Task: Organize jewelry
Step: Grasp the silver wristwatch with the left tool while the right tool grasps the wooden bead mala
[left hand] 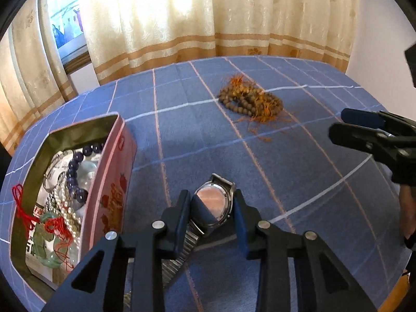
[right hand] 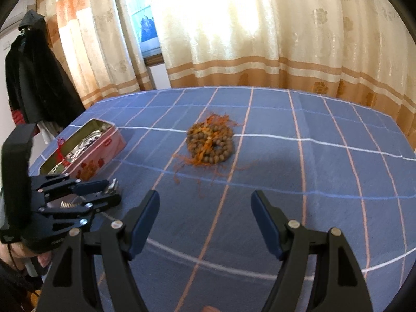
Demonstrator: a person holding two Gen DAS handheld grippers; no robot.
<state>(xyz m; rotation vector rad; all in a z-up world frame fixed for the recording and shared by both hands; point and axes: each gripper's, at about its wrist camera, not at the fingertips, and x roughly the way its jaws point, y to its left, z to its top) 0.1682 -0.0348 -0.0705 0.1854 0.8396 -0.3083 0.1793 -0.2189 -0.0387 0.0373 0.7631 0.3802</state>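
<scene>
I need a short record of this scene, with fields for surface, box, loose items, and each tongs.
surface: blue checked cloth
box: pink tin, open, with pearls, purple beads and a green bangle inside
watch: wristwatch face down beside the tin
beads: brown bead string with orange threads, lying apart on the cloth
left tongs: left tongs closed on the watch case
right tongs: right tongs open, nothing between them

Black claw (right hand: 205, 223) frames — silver rivets (round), blue pads (right hand: 267, 223) on each.
</scene>
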